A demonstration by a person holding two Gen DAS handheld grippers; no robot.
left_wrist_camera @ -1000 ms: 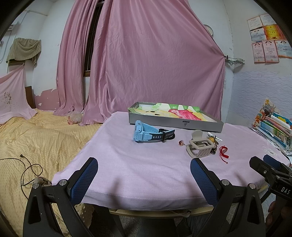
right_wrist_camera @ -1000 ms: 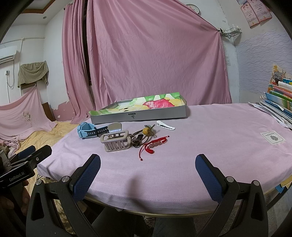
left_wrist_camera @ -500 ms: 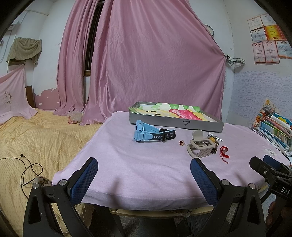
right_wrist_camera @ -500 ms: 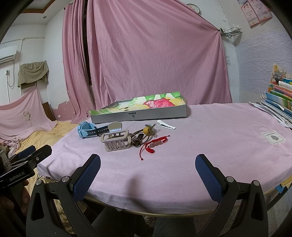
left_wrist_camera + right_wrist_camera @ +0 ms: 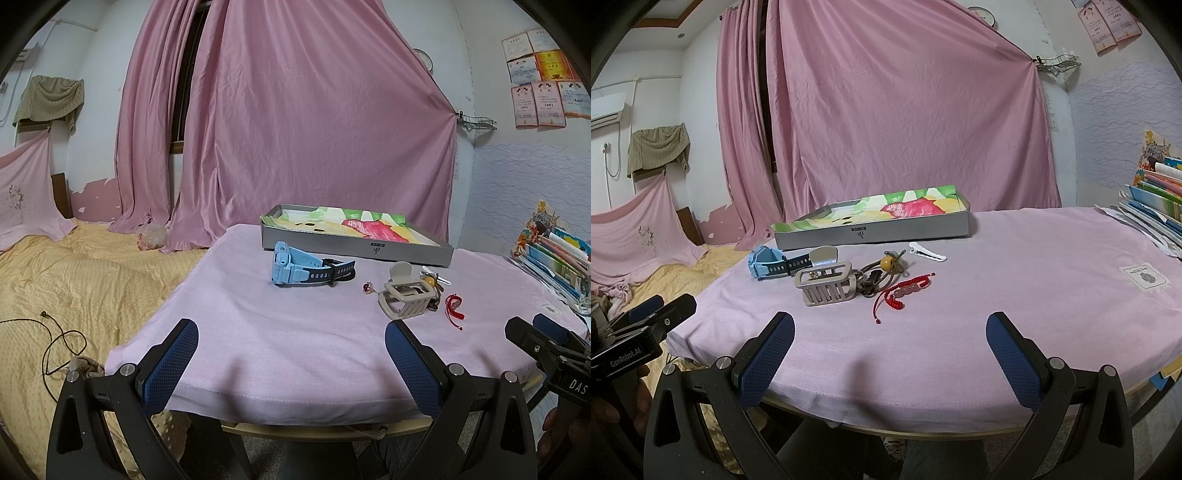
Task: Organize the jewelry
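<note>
Jewelry pile (image 5: pixel 871 280) lies well beyond both grippers' wide-apart, empty jaws.

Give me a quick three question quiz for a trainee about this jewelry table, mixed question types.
1. True or false: the blue watch lies inside the gray tray.
2. Multiple choice: which item lies nearest the right gripper? A) white hair clip B) red bracelet C) blue watch
3. Fill in: both the left gripper and the right gripper are ___, holding nothing.

Key: 1 false, it lies on the pink cloth in front of the tray. 2 B. 3 open.
</note>
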